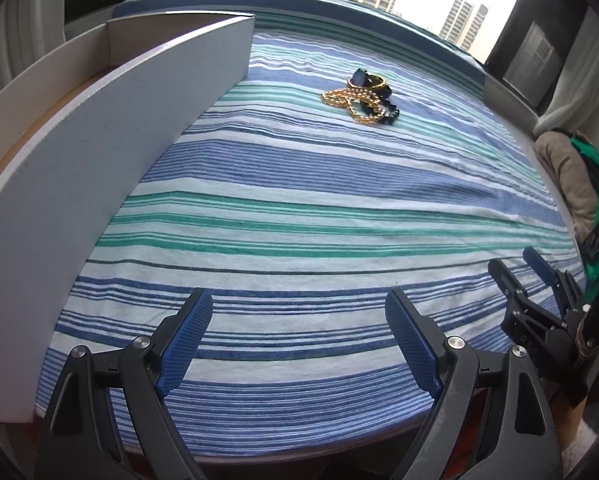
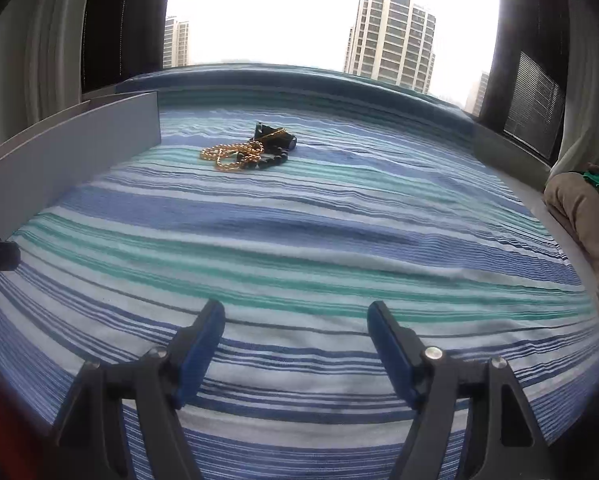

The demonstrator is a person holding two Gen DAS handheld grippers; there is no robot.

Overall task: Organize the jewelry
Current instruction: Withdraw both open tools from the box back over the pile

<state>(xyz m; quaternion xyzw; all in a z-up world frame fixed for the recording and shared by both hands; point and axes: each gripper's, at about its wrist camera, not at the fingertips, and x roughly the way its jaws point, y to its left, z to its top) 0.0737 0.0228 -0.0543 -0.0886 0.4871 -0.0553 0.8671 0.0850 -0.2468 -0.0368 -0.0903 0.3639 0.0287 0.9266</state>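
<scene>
Left gripper and right gripper both spread wide over the striped cloth, nothing between the blue pads. Tangled jewelry, gold beads with dark pieces, heaped on the cloth well ahead, near the far end of the grey box wall. Right gripper also visible low at the left view's right edge.

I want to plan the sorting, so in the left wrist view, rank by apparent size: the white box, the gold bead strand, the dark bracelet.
1. white box, largest, though nearness to the camera exaggerates it.
2. gold bead strand.
3. dark bracelet; tangled with the strand, so this ranking is unsure.
</scene>
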